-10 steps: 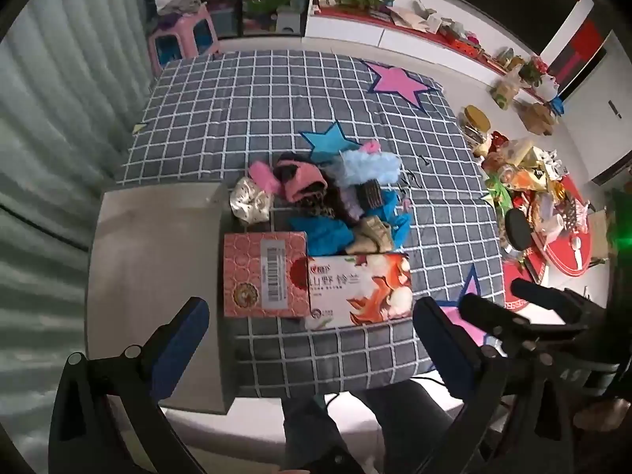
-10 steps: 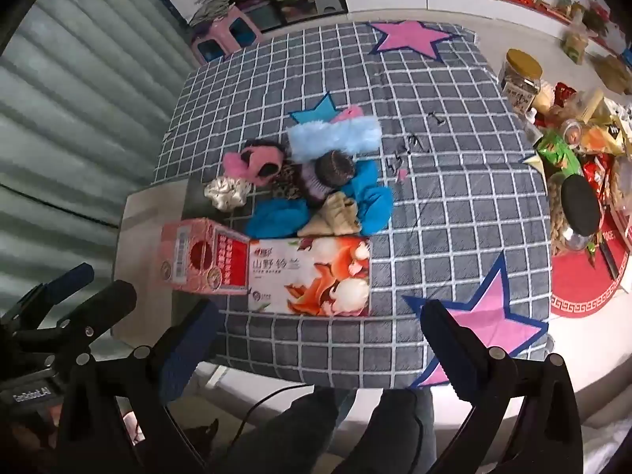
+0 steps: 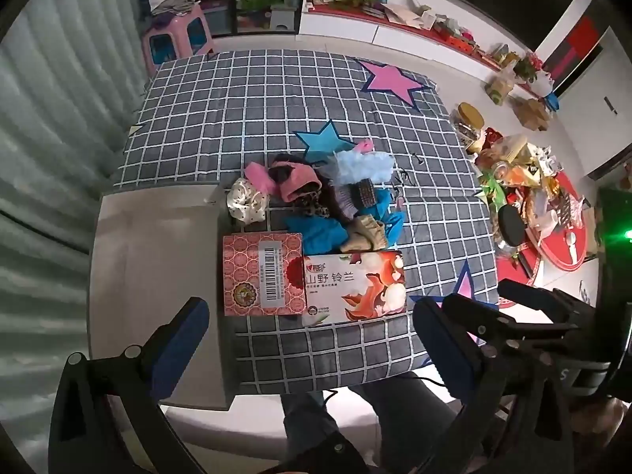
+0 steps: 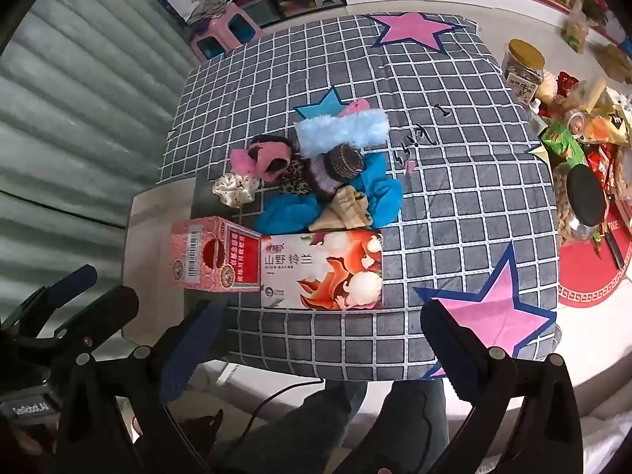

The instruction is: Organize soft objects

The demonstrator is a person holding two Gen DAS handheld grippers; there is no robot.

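A heap of soft things lies mid-table on the checked cloth (image 3: 237, 118): a fluffy light-blue band (image 3: 365, 166) (image 4: 341, 130), a pink piece (image 3: 294, 181) (image 4: 262, 158), a cream scrunchie (image 3: 247, 201) (image 4: 234, 189), a bright blue cloth (image 3: 320, 231) (image 4: 379, 193) and a beige piece (image 3: 365, 233) (image 4: 347, 209). In front of the heap stand a pink box (image 3: 262, 272) (image 4: 205, 252) and a white-and-orange box (image 3: 353, 284) (image 4: 322, 270). My left gripper (image 3: 312, 345) and right gripper (image 4: 320, 349) hover high above the near table edge, both open and empty.
A bare grey tabletop (image 3: 158, 256) shows left of the cloth. Snacks, jars and a red mat (image 3: 553, 237) crowd the floor at the right. A pink stool (image 3: 175, 35) stands beyond the far edge. A person's legs (image 4: 316, 426) are below the near edge.
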